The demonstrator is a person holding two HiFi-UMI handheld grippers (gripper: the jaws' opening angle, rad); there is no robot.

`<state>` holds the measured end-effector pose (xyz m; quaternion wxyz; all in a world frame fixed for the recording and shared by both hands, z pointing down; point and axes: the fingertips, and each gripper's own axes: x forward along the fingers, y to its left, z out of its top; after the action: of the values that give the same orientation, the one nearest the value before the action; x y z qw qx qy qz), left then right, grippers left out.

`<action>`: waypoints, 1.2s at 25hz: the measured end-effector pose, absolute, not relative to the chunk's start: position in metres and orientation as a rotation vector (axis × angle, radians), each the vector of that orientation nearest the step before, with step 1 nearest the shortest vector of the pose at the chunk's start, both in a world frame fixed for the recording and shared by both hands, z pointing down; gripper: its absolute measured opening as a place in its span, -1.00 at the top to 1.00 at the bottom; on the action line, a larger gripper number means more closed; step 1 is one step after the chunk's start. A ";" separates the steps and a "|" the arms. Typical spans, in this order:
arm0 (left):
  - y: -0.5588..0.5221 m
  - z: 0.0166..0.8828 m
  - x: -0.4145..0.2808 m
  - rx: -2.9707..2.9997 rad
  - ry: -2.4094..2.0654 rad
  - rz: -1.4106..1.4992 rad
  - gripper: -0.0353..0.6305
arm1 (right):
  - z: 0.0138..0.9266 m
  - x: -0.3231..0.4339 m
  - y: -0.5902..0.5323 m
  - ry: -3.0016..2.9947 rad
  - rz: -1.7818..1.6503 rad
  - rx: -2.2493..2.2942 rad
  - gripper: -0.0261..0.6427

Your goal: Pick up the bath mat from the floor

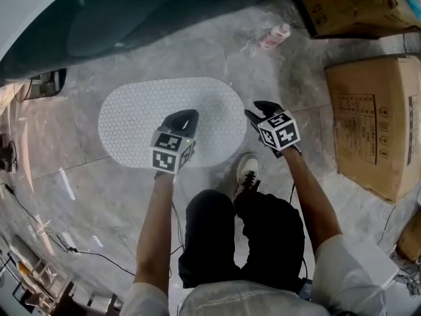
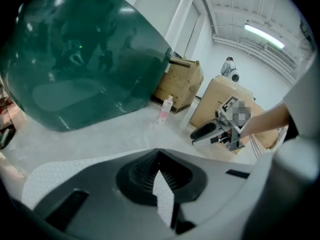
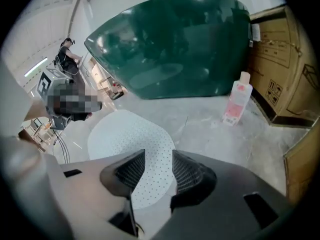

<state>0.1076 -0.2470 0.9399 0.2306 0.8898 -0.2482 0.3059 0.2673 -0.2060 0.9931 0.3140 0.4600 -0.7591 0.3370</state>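
A pale, veined stone floor (image 1: 276, 64) fills the head view. A big dark green tub (image 1: 118, 12) lies across the upper left. Cardboard boxes stand along the right side: a large one (image 1: 375, 124) beside the person's right arm and another (image 1: 348, 5) in the top corner.

The bath mat (image 1: 131, 117), a white oval dotted with small holes, lies flat on the floor in front of the person, between the tub and their dark-trousered legs. One white shoe (image 1: 247, 173) stands just beside its near edge.

The left tool (image 1: 184, 120) hangs over the near middle part of the mat. In its own view the two ribbed pads meet at their tips, leaving only a thin wedge through which the mat shows. It has hold of nothing, and seems to be above the mat rather than on it, though the height is hard to judge.

The right tool (image 1: 262, 109) is by the mat's right end. Its jaws stand partly apart, with the mat showing in the gap and neither pad pressing on it.

A small pink-labelled bottle (image 1: 275, 35) stands on the floor beyond the mat, near the far box.
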 end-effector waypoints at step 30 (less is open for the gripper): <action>-0.229 1.038 0.085 2.509 -0.631 0.792 0.84 | 1.148 0.269 -0.201 -1.826 0.974 1.377 0.41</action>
<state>0.0852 -0.2287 1.0381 0.2162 0.9054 -0.2276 0.2859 0.2687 -0.2009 1.1476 0.3222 0.5244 -0.6953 0.3710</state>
